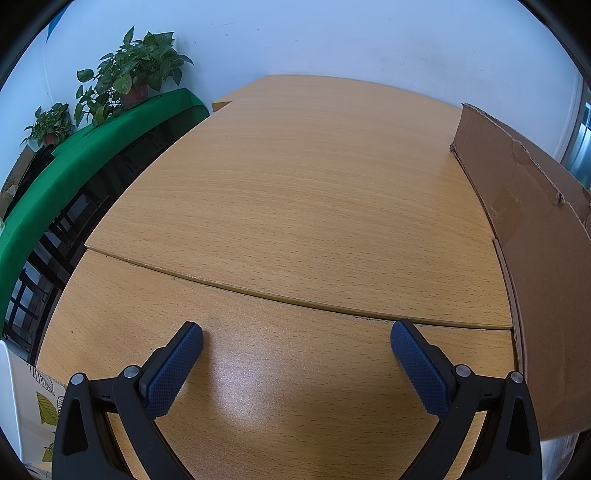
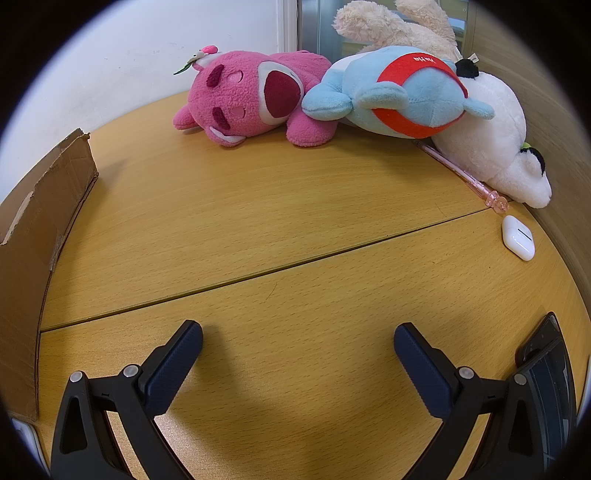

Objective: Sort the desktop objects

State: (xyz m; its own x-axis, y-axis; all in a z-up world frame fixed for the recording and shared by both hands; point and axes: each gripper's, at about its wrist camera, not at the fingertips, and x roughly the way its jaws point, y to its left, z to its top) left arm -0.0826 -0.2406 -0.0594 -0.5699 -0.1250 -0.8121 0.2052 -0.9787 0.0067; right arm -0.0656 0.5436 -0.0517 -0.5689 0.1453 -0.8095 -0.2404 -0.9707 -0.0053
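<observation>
A: Lying along the desk's (image 2: 280, 221) far edge is a row of soft toys. The pink plush bear (image 2: 255, 99) is on its side against the white wall, and the blue and red plush (image 2: 399, 98) overlaps its back end.

B: And behind those two?

A: A cream plush (image 2: 399, 26) sticks up behind the blue one, and a white plush (image 2: 506, 147) slumps down the desk's right edge, against the wood-grain panel.

B: Anything small?

A: A pink pen (image 2: 461, 173) pokes out from under the white plush, its clear pink cap pointing toward the near side. Just beyond that cap lies a white earbud case (image 2: 518, 237), close to the right edge and apart from the pen. At the near right corner sits a dark device (image 2: 546, 369); I cannot tell what it is.

B: The claws?

A: The right gripper (image 2: 297, 345) is released, its fingers spread wide above bare wood, holding nothing. The left gripper (image 1: 296, 345) is the same: spread wide and empty, over the seam between two desk panels.

B: What else does the left view show?

A: A cardboard box (image 1: 528, 236) stands on the desk's right side; the right view shows it at the left edge. Off the desk's left side there is a green-covered table (image 1: 85, 158) carrying potted plants (image 1: 136, 74).
</observation>
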